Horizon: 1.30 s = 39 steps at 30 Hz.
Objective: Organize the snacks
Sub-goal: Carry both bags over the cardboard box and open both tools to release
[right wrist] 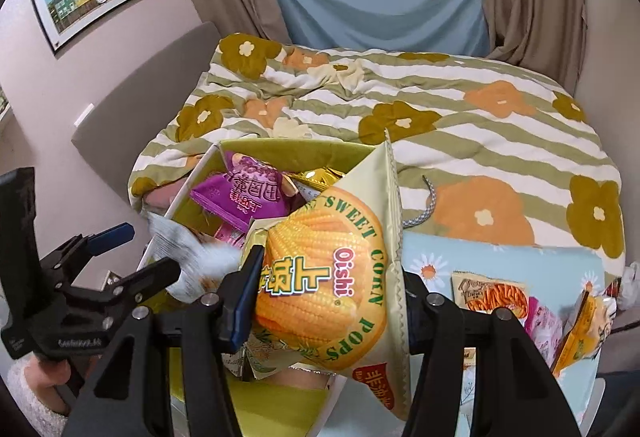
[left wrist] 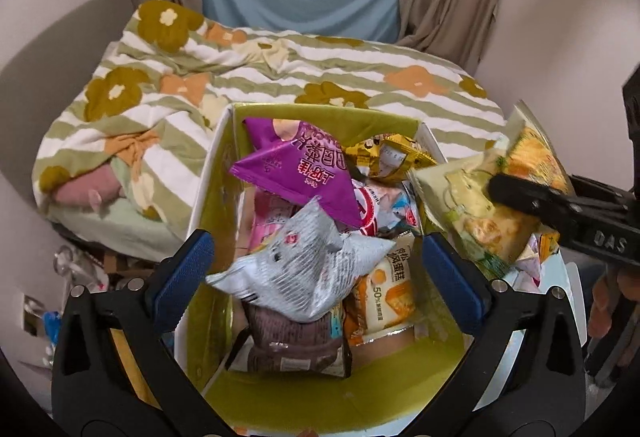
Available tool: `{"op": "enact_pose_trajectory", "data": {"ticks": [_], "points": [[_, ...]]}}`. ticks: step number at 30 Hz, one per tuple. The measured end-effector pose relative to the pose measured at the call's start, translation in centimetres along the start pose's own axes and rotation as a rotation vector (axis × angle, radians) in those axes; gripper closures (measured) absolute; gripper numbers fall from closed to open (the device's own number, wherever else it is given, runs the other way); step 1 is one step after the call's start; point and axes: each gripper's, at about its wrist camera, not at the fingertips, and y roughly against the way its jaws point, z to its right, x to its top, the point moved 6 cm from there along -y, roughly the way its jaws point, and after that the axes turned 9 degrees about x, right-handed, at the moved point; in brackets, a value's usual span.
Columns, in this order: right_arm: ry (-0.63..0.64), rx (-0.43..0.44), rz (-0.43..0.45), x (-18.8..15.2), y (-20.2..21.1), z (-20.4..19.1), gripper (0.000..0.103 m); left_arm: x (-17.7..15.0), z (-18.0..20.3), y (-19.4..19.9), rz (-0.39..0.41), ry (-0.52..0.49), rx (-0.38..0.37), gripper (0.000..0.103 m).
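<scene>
Right gripper [right wrist: 320, 301] clenched on Oishi "Sweet Corn Pops" bag [right wrist: 332, 277] at box [left wrist: 320, 401] right edge. Left gripper [left wrist: 316, 269] released above silver packet [left wrist: 308, 269].

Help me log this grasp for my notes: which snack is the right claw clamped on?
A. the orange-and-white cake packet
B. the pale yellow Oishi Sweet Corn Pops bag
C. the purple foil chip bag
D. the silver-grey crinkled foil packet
B: the right claw is shut on the pale yellow Oishi Sweet Corn Pops bag, held above the green-lined cardboard box; the other snacks lie inside the box.
</scene>
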Motion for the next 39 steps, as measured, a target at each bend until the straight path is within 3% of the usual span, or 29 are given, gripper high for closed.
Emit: {"op": "enact_pose_trajectory", "data": {"ticks": [12,14,16,17,22,30,39], "points": [[0.041,0.014,-0.033,2.0,-2.9,-0.3,0.049,0.1,-0.6,1.3,0.021,0.021,0.067,0.000],[0.023,0.048,-0.035,2.0,-3.6,-0.5,0.046,0.1,-0.8,1.2,0.018,0.025,0.072,0.000],[0.000,0.083,-0.040,1.8,-4.2,-0.6,0.023,-0.1,-0.9,0.9,0.012,0.032,0.073,0.000],[-0.004,0.083,-0.037,1.7,-4.2,-0.5,0.001,-0.2,-1.0,0.7,0.009,0.033,0.074,0.000],[0.047,0.026,-0.016,1.1,-3.7,-0.3,0.000,-1.4,-1.3,-0.3,-0.025,0.045,0.074,0.000],[0.056,0.024,0.013,1.1,-1.9,-0.3,0.000,-0.9,-0.6,0.7,-0.007,0.018,0.061,0.000],[0.027,-0.016,0.087,1.2,4.0,0.2,0.000,0.6,1.9,3.4,0.028,-0.042,-0.003,0.000]]}}
